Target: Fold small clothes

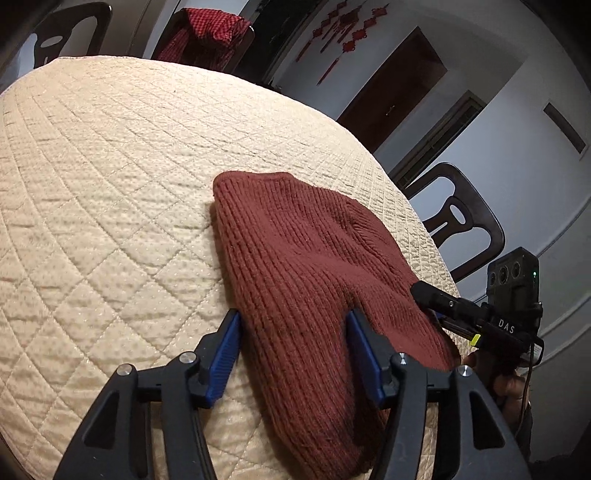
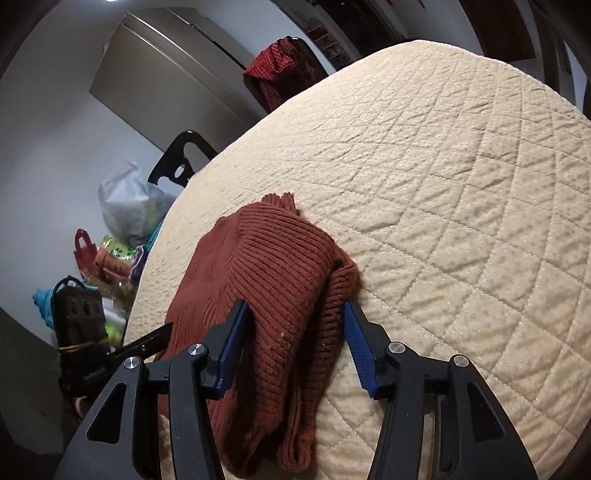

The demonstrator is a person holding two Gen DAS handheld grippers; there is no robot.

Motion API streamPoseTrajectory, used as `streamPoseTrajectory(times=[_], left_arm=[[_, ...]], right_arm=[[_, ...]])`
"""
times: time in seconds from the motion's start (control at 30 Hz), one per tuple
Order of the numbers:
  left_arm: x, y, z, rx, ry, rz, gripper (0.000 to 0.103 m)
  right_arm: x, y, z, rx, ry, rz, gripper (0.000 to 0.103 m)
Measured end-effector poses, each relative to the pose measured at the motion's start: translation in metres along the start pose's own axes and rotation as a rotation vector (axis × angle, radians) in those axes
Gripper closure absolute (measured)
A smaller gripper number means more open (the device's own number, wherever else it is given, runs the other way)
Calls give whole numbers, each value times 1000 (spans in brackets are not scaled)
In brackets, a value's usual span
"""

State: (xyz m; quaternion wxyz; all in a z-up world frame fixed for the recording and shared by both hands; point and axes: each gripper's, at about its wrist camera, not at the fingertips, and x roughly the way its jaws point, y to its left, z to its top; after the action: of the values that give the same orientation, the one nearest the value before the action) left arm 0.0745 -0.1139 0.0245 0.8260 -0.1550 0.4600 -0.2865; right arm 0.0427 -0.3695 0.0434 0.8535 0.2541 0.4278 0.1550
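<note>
A rust-red ribbed knit sweater lies folded into a narrow bundle on the cream quilted table cover, near its edge. My left gripper is open; its blue pads stand either side of the near end of the bundle without pinching it. In the right wrist view the same sweater shows a doubled fold, and my right gripper is open astride that fold, pads apart from the cloth. The right gripper also shows at the sweater's right side, and the left gripper's black finger at its left.
The quilted cover stretches wide beyond the sweater. A red checked cloth hangs over a far chair. Dark wooden chairs stand at the table's rim. Bags and clutter sit on the floor beside it.
</note>
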Motion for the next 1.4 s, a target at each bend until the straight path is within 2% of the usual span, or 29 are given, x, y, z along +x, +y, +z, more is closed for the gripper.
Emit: streamPoseTrajectory(times=[0.03, 0.1, 0.27, 0.37, 0.43, 0.5, 0.7, 0.9, 1.07, 1.4], left_arm=[[0, -1, 0, 1, -1, 2, 41], [-2, -1, -2, 4, -1, 0, 41], [2, -4, 1, 19, -3, 6, 43], [5, -11, 5, 38, 4, 37, 50], [0, -15, 7, 49, -10, 53, 61], [-9, -20, 8, 72, -44, 66, 66], [-34, -21, 11, 105, -85, 56, 68], [-66, 19, 14, 70, -126, 86, 68], [-93, 60, 26, 55, -169, 143, 68], [-122, 131, 71, 29, -203, 249, 68]], right_arm=[[0, 0, -1, 7, 13, 17, 51], [3, -2, -3, 22, 41, 46, 59], [5, -9, -5, 42, 54, 82, 70], [5, -7, -4, 35, 56, 84, 76], [-1, 0, -4, 17, 44, 81, 78], [-6, 8, -5, 2, 28, 88, 79], [-12, 44, -6, -64, 15, 121, 79], [21, 81, -4, -110, 47, 166, 79], [60, 116, 7, -155, 89, 212, 79], [145, 177, 33, -185, 159, 282, 79]])
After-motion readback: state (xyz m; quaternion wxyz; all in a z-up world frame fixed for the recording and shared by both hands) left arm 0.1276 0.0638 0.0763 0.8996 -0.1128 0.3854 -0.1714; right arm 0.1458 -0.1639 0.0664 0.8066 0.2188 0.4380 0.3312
